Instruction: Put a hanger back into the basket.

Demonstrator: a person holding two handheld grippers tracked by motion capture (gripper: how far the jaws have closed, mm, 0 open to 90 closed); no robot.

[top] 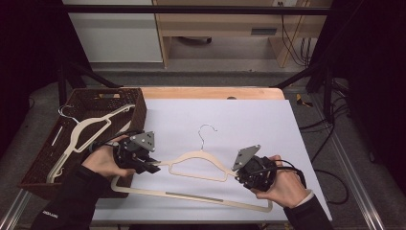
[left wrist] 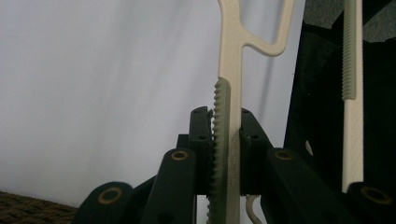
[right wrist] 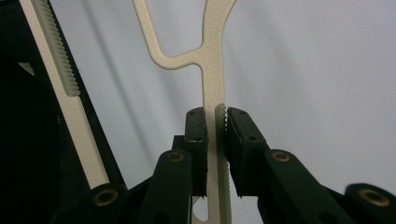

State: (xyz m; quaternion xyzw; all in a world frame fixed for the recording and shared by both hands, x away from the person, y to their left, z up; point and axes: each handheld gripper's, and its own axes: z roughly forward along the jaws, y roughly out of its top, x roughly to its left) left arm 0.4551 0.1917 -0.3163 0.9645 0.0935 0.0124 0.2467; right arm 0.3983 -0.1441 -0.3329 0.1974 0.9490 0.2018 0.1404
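Progress: I have one cream hanger (top: 201, 165) out on the table (top: 249, 120), gripped at both shoulders; another hanger (top: 88, 129) lies in the wicker basket (top: 139, 108), probably next.
Left hand-held gripper (top: 152, 166): clamped on the hanger's ribbed shoulder strip.
Right hand-held gripper (top: 238, 176): pinched narrow on the opposite shoulder.

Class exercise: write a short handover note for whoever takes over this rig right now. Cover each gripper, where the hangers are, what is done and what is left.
Left gripper: jaws shut on the left shoulder of the cream hanger, over its ribbed strip.
Right gripper: jaws shut on the right shoulder.
The hanger lies across the white table cover, hook pointing away from the person.
A second hanger lies in the brown basket at the left.
Done: both ends gripped.
Left: probably lift the hanger and move it; the goal is unclear.
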